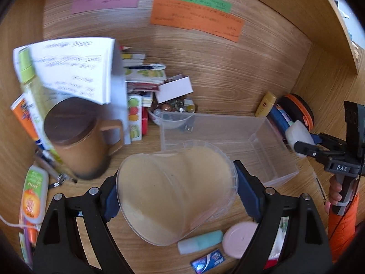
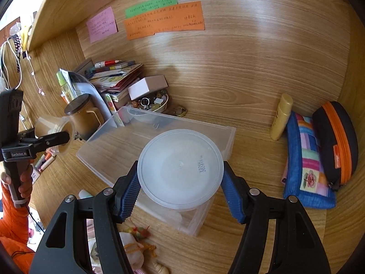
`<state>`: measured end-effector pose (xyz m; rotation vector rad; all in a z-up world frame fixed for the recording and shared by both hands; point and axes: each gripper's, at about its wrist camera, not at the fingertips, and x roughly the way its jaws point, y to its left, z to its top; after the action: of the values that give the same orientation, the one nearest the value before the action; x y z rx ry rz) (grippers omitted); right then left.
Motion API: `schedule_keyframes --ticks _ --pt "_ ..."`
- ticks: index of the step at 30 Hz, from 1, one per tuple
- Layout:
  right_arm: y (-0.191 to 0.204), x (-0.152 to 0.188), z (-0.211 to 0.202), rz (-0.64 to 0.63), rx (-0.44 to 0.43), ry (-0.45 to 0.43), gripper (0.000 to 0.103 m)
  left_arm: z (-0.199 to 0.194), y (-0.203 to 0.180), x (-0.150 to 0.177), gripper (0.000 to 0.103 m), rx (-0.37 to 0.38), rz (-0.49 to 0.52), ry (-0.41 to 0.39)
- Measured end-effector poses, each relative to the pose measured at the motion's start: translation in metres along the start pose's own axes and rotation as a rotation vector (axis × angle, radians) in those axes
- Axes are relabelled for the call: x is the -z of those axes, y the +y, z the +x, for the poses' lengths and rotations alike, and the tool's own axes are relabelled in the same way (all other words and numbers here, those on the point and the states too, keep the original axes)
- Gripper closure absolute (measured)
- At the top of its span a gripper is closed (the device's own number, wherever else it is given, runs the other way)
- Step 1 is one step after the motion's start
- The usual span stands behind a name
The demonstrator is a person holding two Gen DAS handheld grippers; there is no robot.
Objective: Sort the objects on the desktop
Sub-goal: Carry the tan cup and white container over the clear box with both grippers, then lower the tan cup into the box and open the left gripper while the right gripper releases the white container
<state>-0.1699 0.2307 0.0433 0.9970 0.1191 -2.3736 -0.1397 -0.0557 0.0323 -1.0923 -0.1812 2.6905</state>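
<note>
Wooden desk under everything. Clear rectangular storage bin lying mid-desk, just right of a brown lidded mug. Clear round tub clamped sideways between the blue pads of the left gripper, held above the desk near the bin's front-left corner. Frosted round lid pinched at its rim by the right gripper, hovering over the bin. Patchwork pouch and yellow bottle to the right.
</note>
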Motion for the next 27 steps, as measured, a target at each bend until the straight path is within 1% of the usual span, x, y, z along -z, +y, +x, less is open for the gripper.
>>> schedule_keyframes --ticks 4,10,21,27 --pt "0.002 -0.005 0.014 -0.012 0.001 0.019 0.04 0.019 -0.01 -0.014 0.017 0.004 0.019 0.008" --pt "0.006 -0.01 0.038 -0.036 -0.01 0.063 0.04 0.05 -0.021 -0.03 0.017 0.017 0.044 0.049" --pt "0.02 -0.014 0.085 -0.103 -0.021 0.171 0.04 0.088 -0.025 -0.035 0.017 0.016 0.071 0.132" --pt "0.021 -0.013 0.098 -0.133 -0.013 0.209 0.04 0.104 -0.03 -0.031 0.017 -0.002 0.104 0.174"
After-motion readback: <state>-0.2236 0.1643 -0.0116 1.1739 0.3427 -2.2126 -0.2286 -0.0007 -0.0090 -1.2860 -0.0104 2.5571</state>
